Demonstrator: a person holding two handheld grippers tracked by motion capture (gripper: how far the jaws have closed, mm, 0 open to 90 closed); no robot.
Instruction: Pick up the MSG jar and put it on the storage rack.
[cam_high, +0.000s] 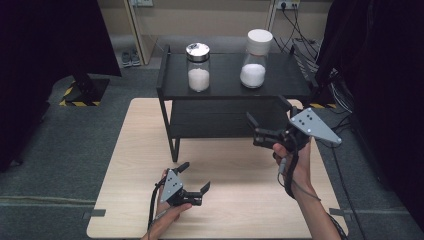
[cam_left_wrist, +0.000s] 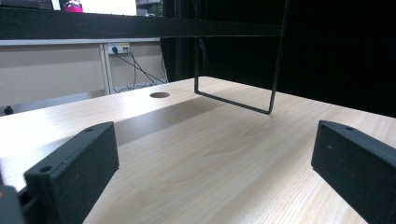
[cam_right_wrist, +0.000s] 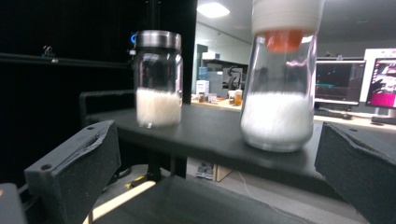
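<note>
The jar with the white lid (cam_high: 255, 60) is standing upright on the top board of the black shelf (cam_high: 235, 90), toward that shelf's right end, and it is holding white powder in its lower part; in the right gripper view the same jar (cam_right_wrist: 280, 93) is showing an orange insert just under its lid. The jar with the metal lid (cam_high: 198, 66) is standing upright on the same board, well apart from the first jar and nearer the shelf's left end, also partly filled with white powder (cam_right_wrist: 158, 79). The right gripper (cam_high: 267, 117) is hovering in front of the shelf's right end, near the edge of the top board, with its jaws spread wide and gripping nothing, pointing toward the white-lidded jar. The left gripper (cam_high: 195, 177) is resting low over the wooden table (cam_high: 240, 200), in front of the shelf's left leg (cam_high: 175, 145) and well apart from both jars, its jaws likewise standing open and holding nothing. The shelf is standing on the far half of the table.
</note>
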